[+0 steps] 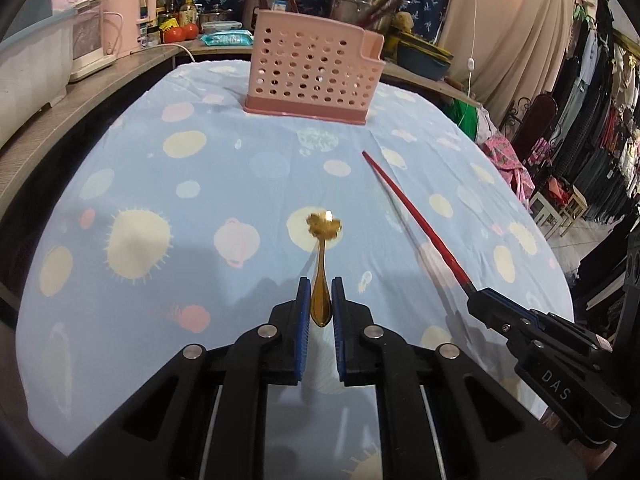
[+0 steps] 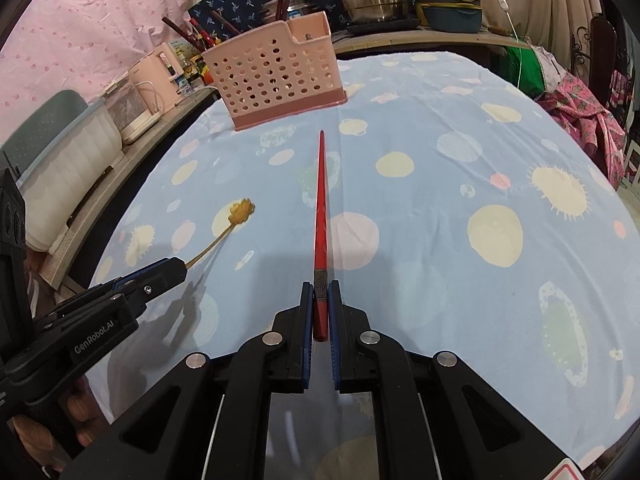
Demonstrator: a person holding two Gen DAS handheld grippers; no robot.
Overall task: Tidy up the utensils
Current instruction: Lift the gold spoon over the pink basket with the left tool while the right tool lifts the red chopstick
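**Desk:** What is in the picture?

**Operator:** I have both claws loaded over the blue spotted tablecloth [image 1: 192, 184]. My left claw [image 1: 321, 300] is clamped on the bowl end of a gold spoon [image 1: 322, 256], whose flower-shaped handle tip points ahead of the fingers and looks to be just clear of the cloth. My right claw [image 2: 321, 300] is pressed together on the thick end of a red chopstick [image 2: 320, 208], which runs straight out ahead of it.

**Desk:** And the holder?

**Operator:** The pink perforated utensil holder [image 1: 312, 68] stands upright on the cloth, well ahead of both claws, slightly to the left from the right claw's view. Other sticks seem to poke up behind its rim, though I cannot tell whether they stand inside it.

**Desk:** Which step is this?

**Operator:** I judge the pickup done and the carry about to start. Next, each piece must travel forward, rise above the holder's rim, tip end-down and drop into a compartment. I would go one claw at a time, so spoon and chopstick do not cross.
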